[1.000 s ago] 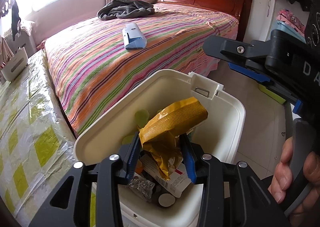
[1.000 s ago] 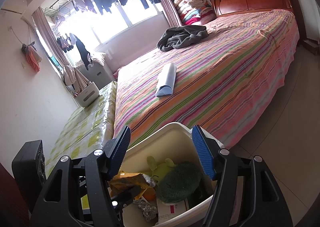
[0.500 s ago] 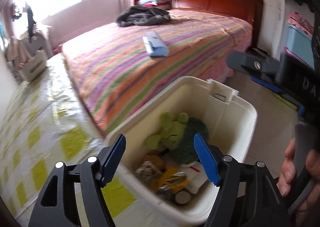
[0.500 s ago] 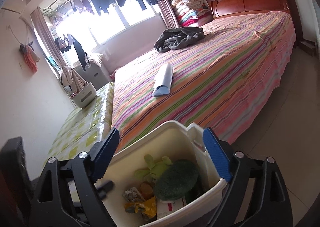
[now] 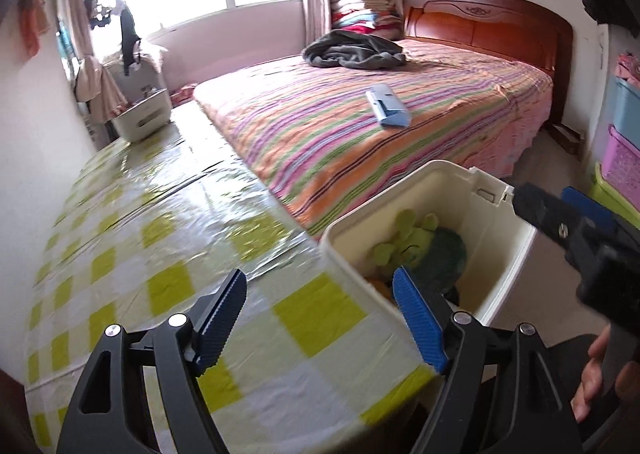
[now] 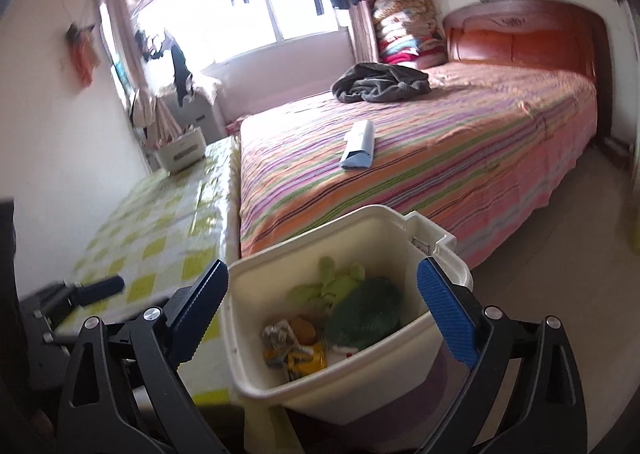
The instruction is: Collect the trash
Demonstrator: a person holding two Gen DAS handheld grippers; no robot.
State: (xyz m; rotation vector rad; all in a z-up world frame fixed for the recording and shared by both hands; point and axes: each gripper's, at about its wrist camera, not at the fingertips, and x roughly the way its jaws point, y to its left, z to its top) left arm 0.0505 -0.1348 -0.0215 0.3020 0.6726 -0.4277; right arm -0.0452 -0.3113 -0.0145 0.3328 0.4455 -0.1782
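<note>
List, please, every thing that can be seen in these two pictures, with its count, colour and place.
bin: one, cream, beside the table, at the bed's foot
green plush: one, inside the bin
yellow wrapper: one, inside the bin, near side
table: one, yellow-white check cover, left of the bed
bed: one, striped cover
grey garment: one, on the bed near the headboard
blue-white pack: one, mid-bed
white basket: one, table's far end
left tool: open, empty, over the table edge
right tool: open, empty, above the bin

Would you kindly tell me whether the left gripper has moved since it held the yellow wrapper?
Yes. The left gripper, now open and empty, has swung left off the white plastic bin, over the green-checked tablecloth.
</note>
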